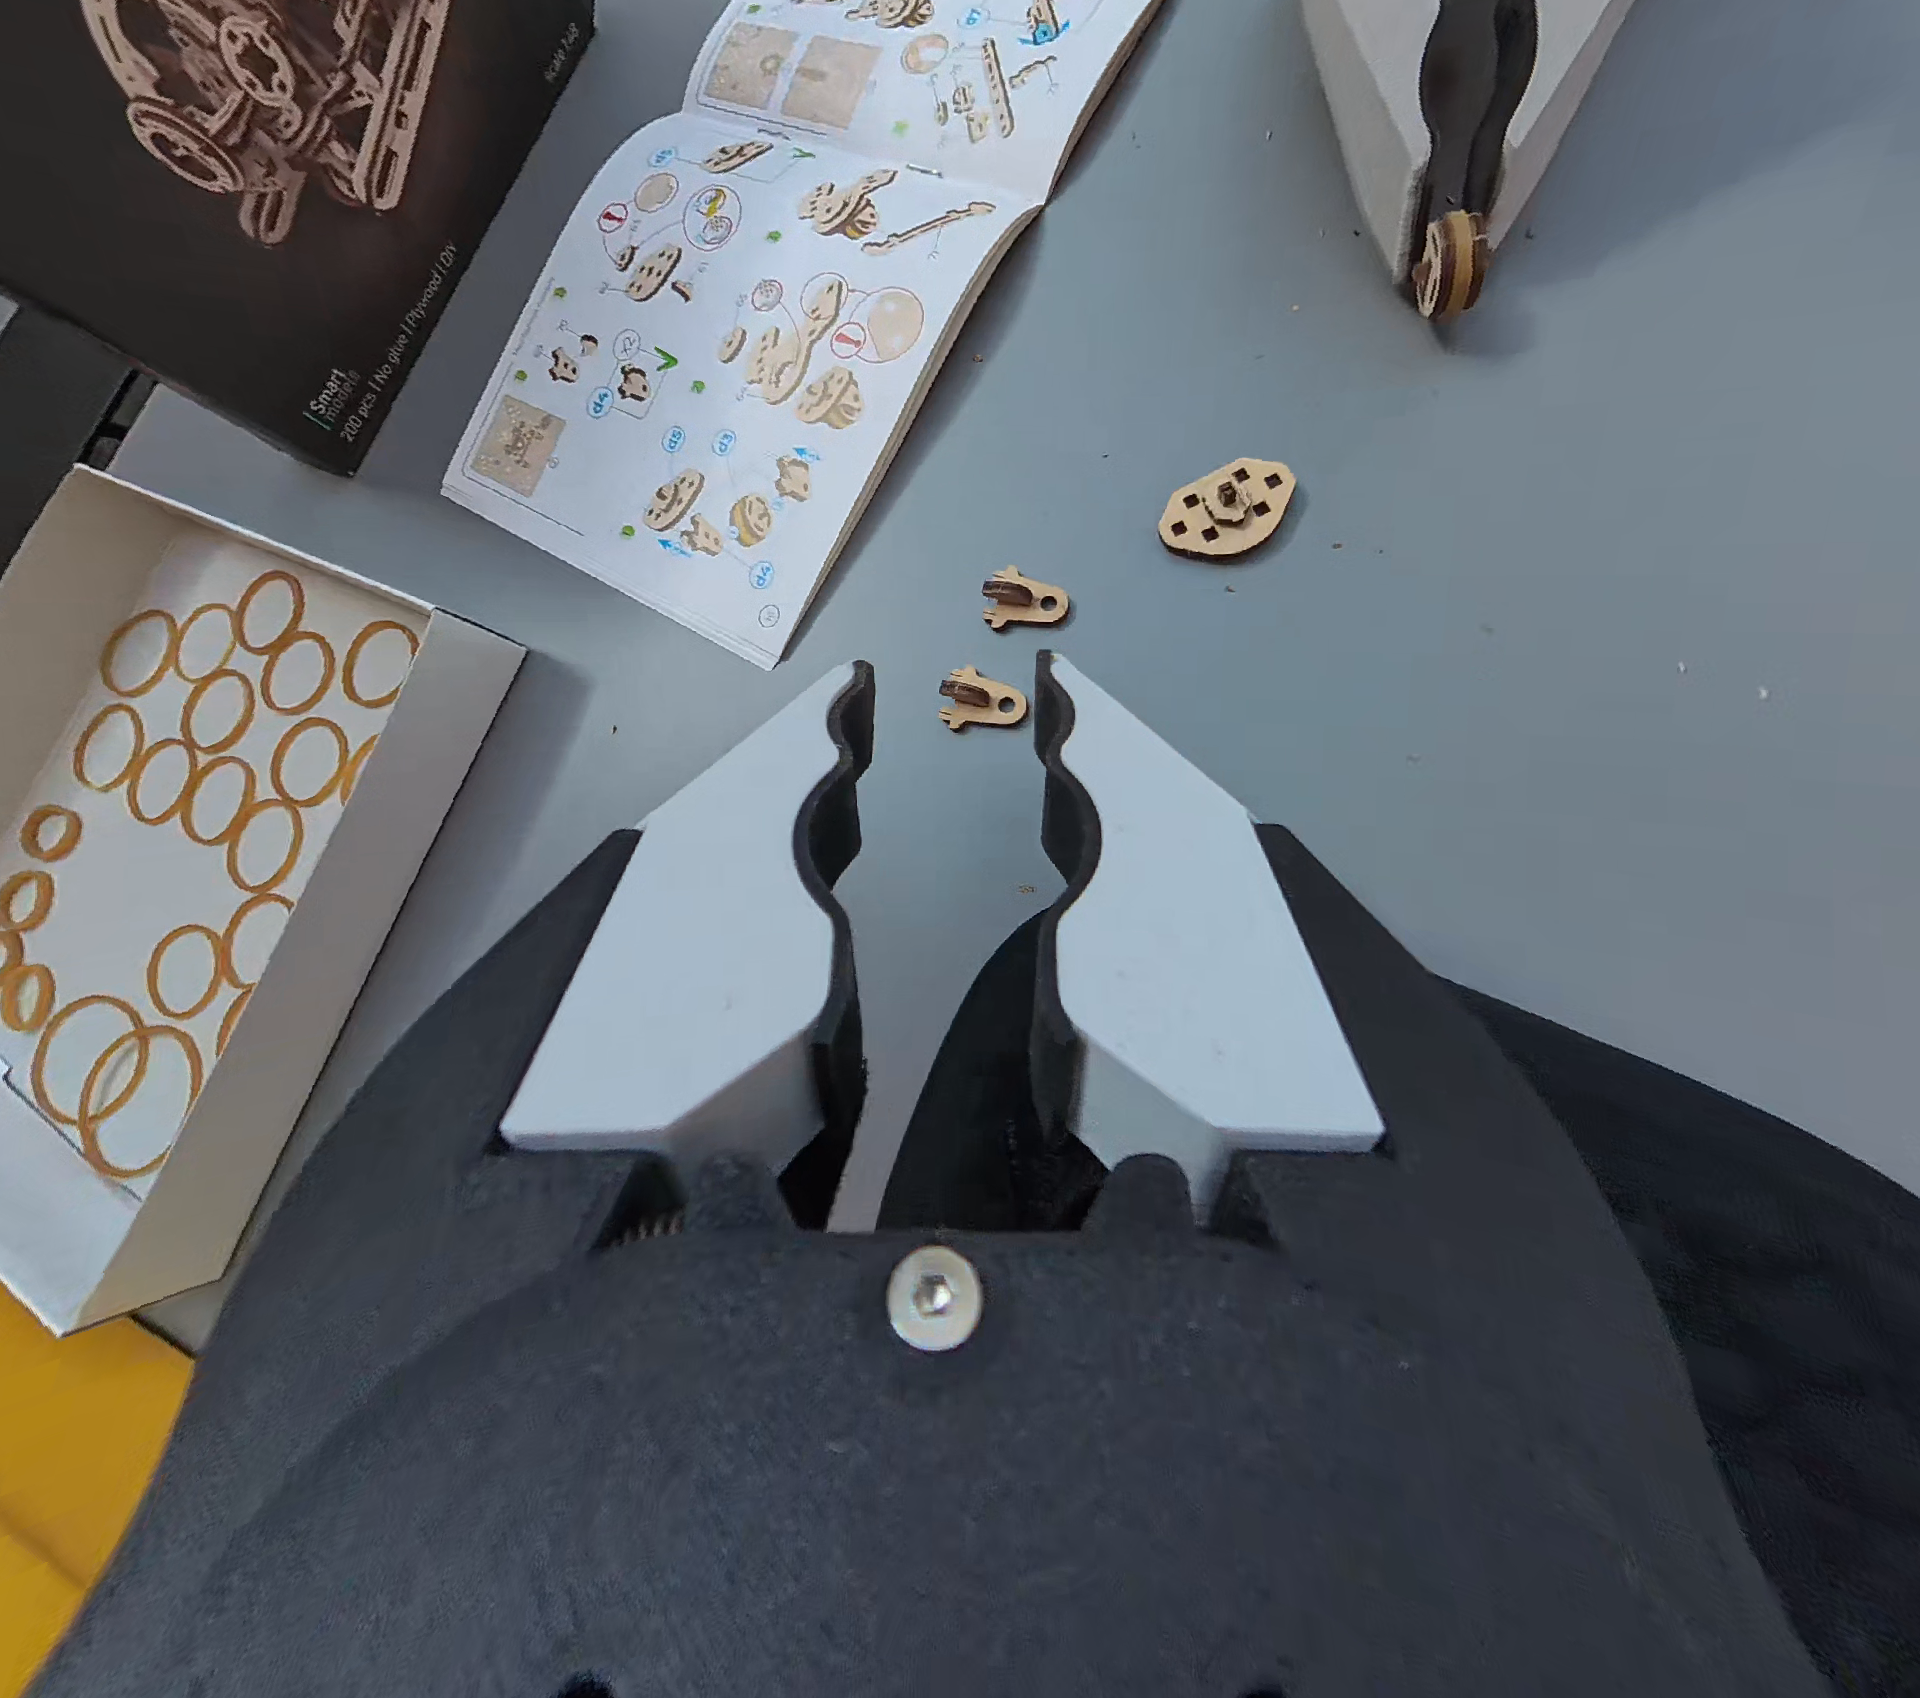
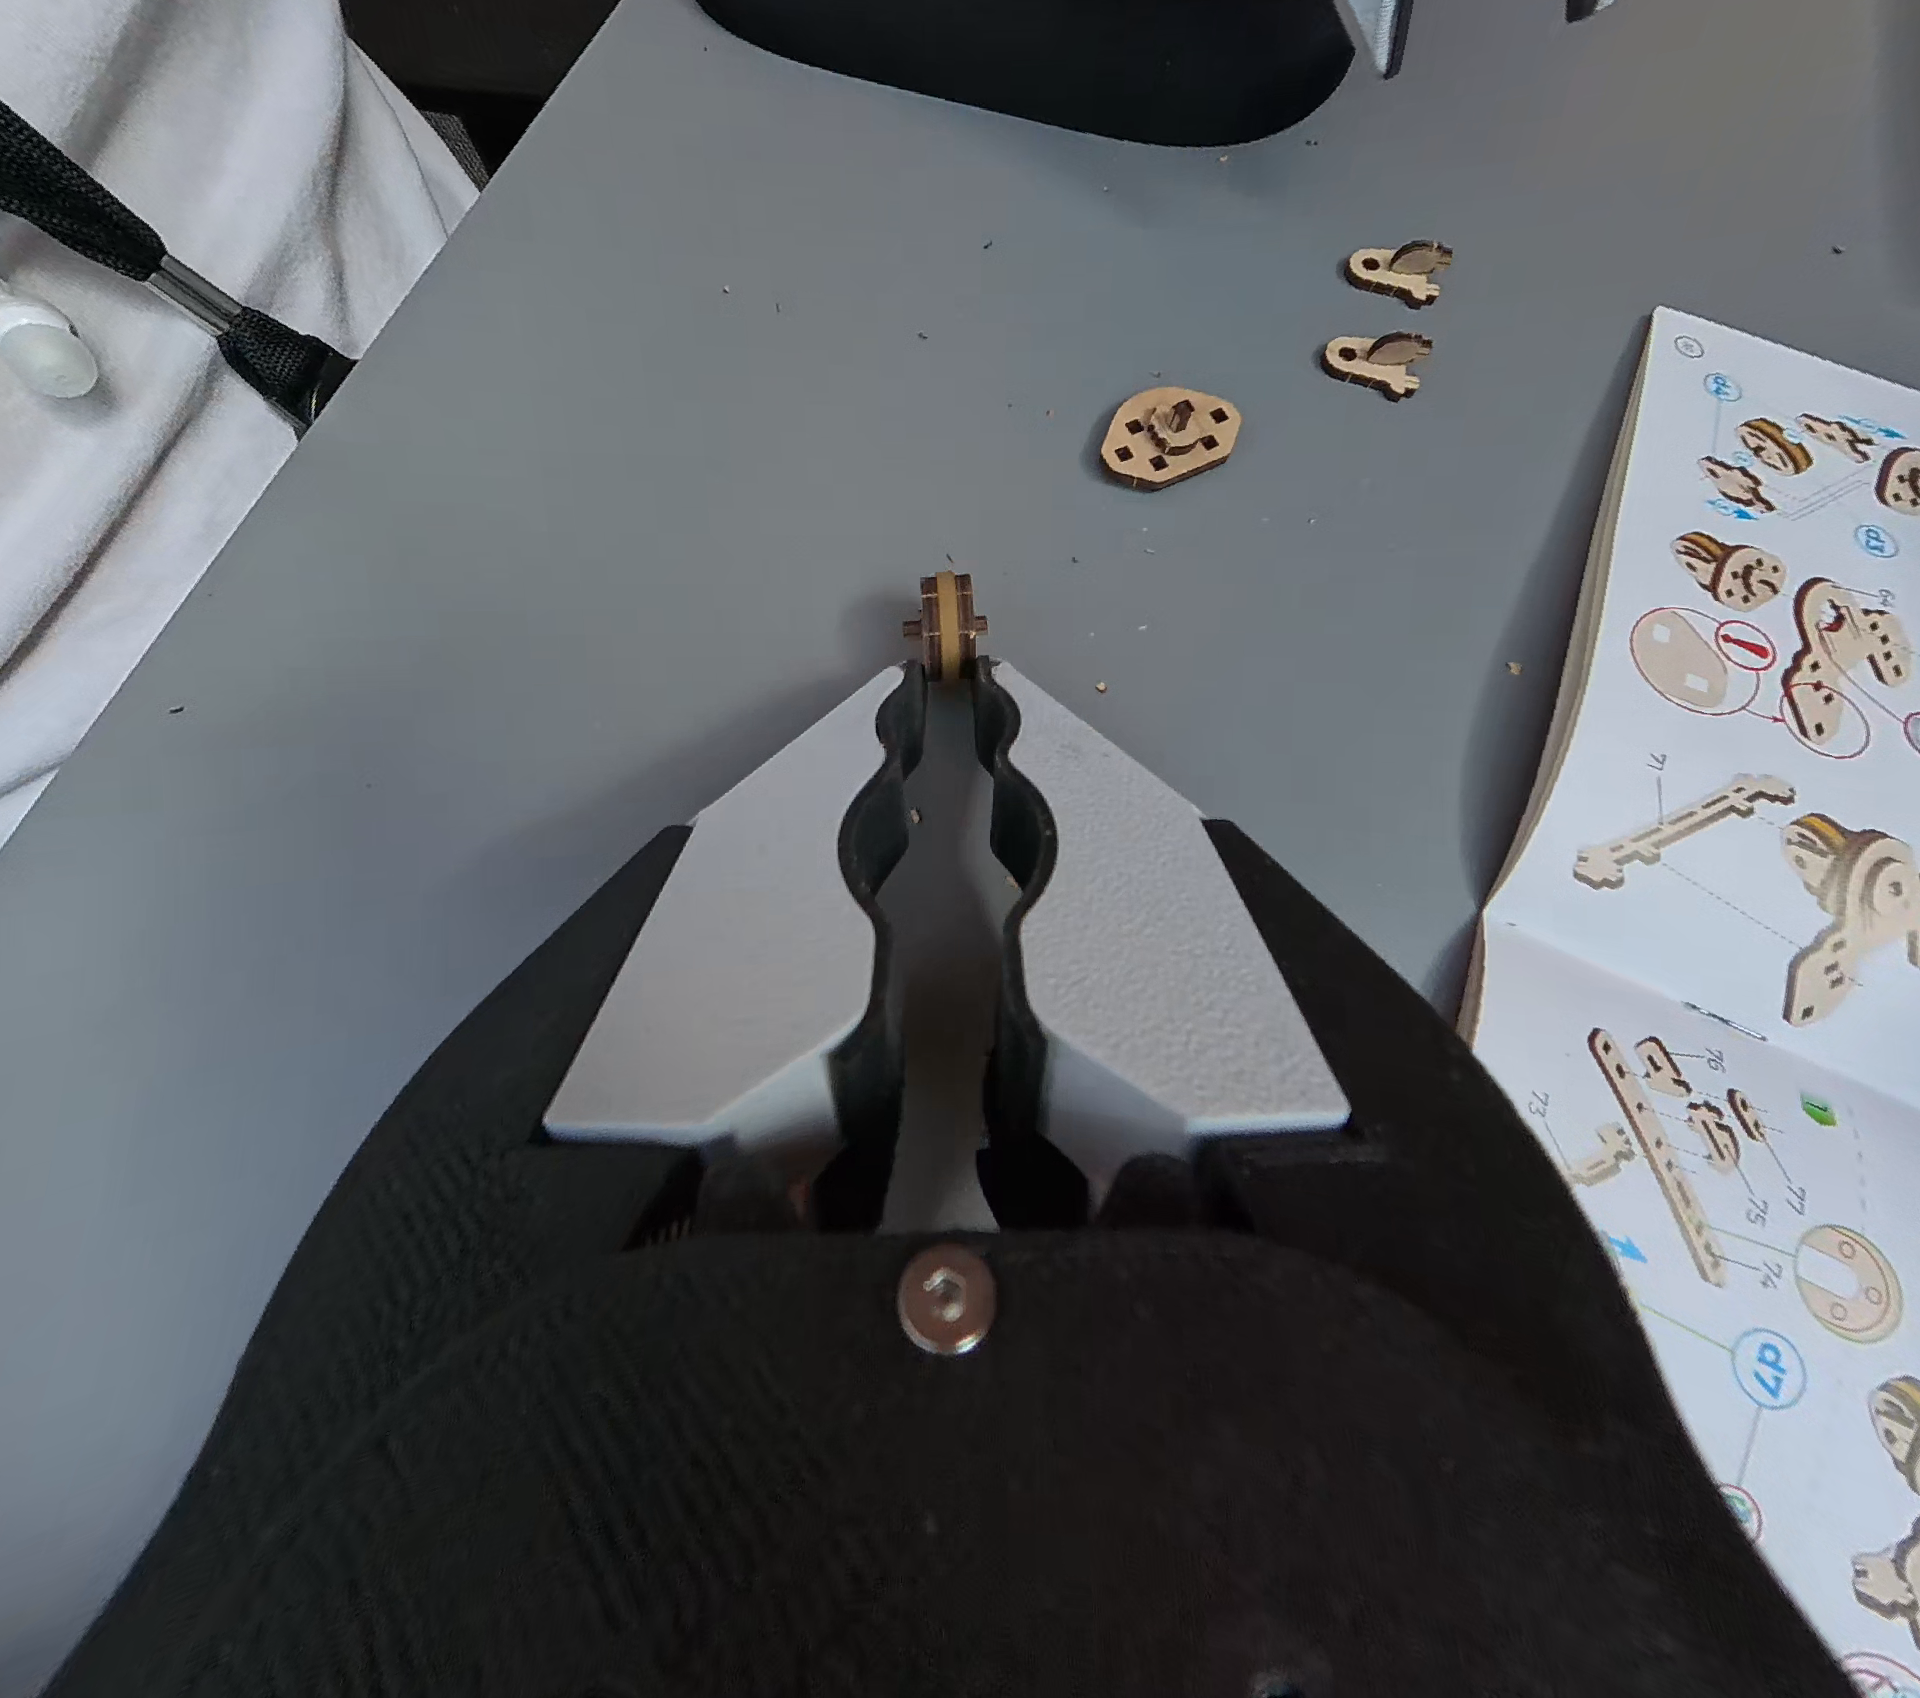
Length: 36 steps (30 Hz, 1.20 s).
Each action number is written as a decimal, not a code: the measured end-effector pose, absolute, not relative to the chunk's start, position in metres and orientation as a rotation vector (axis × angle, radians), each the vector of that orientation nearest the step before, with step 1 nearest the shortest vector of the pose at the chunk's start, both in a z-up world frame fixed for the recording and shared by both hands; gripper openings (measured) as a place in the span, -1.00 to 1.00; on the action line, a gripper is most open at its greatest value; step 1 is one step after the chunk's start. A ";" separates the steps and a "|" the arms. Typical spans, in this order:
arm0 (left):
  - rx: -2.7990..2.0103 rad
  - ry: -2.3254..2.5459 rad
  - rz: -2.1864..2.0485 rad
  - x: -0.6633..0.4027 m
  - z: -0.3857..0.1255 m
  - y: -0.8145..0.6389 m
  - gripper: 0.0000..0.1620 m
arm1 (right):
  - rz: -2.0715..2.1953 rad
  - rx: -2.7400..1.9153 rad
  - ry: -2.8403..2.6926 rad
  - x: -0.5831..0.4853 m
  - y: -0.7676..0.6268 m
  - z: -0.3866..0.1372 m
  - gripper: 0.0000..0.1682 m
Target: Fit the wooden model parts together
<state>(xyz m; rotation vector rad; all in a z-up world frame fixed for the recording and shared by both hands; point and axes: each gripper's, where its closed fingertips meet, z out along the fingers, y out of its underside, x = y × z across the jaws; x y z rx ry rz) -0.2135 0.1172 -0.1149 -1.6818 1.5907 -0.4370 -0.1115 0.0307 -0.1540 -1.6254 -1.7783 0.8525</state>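
Two small keyed wooden pieces [image 1: 1023, 599] [image 1: 981, 699]; one perforated oval plate [image 1: 1227, 507]; one layered wooden disc [image 2: 945, 628]; one open instruction booklet [image 1: 831, 194]; one dark product box [image 1: 260, 69]; one white tray [image 1: 62, 588] of many rubber bands [image 1: 208, 765]; two grippers [image 1: 954, 680] [image 2: 943, 674].

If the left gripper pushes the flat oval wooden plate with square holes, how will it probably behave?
The oval plate lies flat on the grey table, so it would probably slide, not roll. It looks thin and small, likely light and easily flicked. The peg standing at its centre might catch the fingers.
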 end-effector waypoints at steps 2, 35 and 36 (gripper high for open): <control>-1.685 1.674 -0.419 -0.212 -0.124 0.118 -0.61 | 0.848 -1.630 -1.777 -0.111 0.031 -0.155 -0.89; -1.564 1.663 -0.466 -0.192 -0.119 0.112 -0.76 | 1.007 -1.632 -1.399 -0.114 0.052 -0.096 -0.54; -1.536 1.621 -0.528 -0.186 -0.108 0.105 -0.77 | 1.018 -1.609 -1.364 -0.119 0.053 -0.088 -0.55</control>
